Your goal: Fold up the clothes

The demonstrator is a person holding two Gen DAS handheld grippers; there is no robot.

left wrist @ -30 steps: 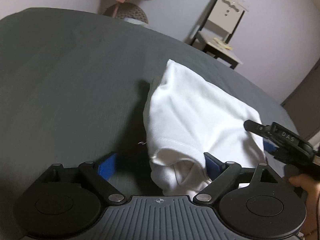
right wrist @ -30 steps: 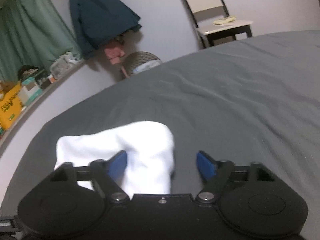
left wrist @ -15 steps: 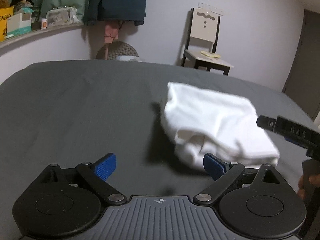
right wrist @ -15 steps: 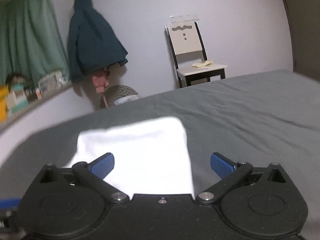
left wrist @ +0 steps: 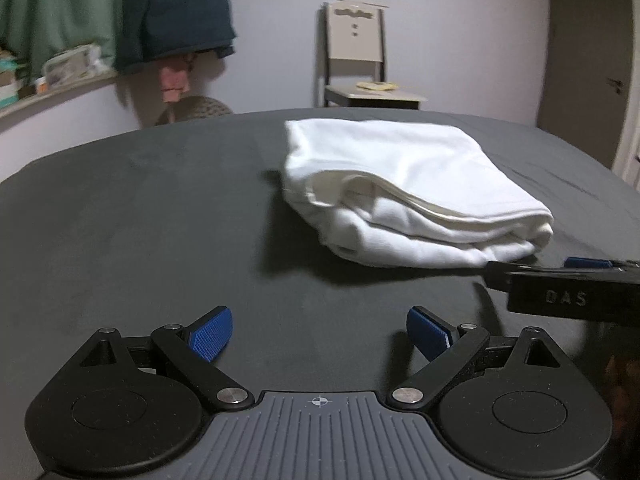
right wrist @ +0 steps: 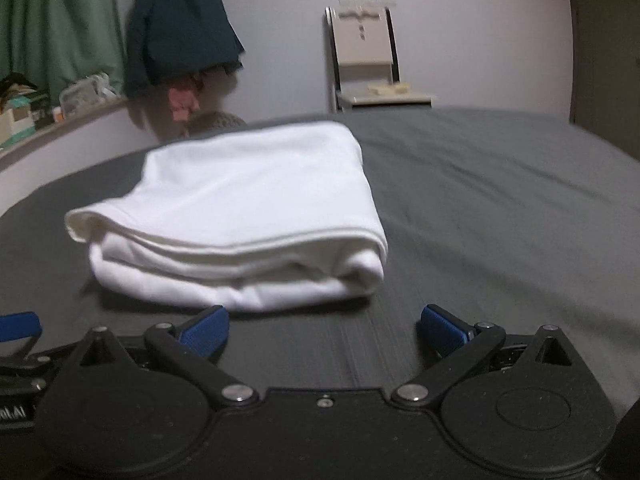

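Observation:
A white garment (left wrist: 404,188) lies folded into a thick rectangle on the dark grey bed (left wrist: 160,208). My left gripper (left wrist: 320,334) is open and empty, pulled back from the garment, which sits ahead and to its right. My right gripper (right wrist: 326,330) is open wide, nothing between its blue pads, just short of the folded garment (right wrist: 248,216). The right gripper's black body (left wrist: 568,292) juts in from the right edge of the left wrist view. One blue pad of the left gripper (right wrist: 18,326) peeks in at the left of the right wrist view.
Past the bed's far edge, a pale chair (left wrist: 360,60) stands by the wall. A dark jacket (left wrist: 176,12) hangs at the left beside a green curtain (left wrist: 56,16). A cluttered shelf (right wrist: 48,108) runs along the left wall. A door (left wrist: 588,56) is at the right.
Both grippers have let go of the white garment and drawn back from it. The right gripper's jaws widened. The garment now lies flat and folded on the bed, clear of both.

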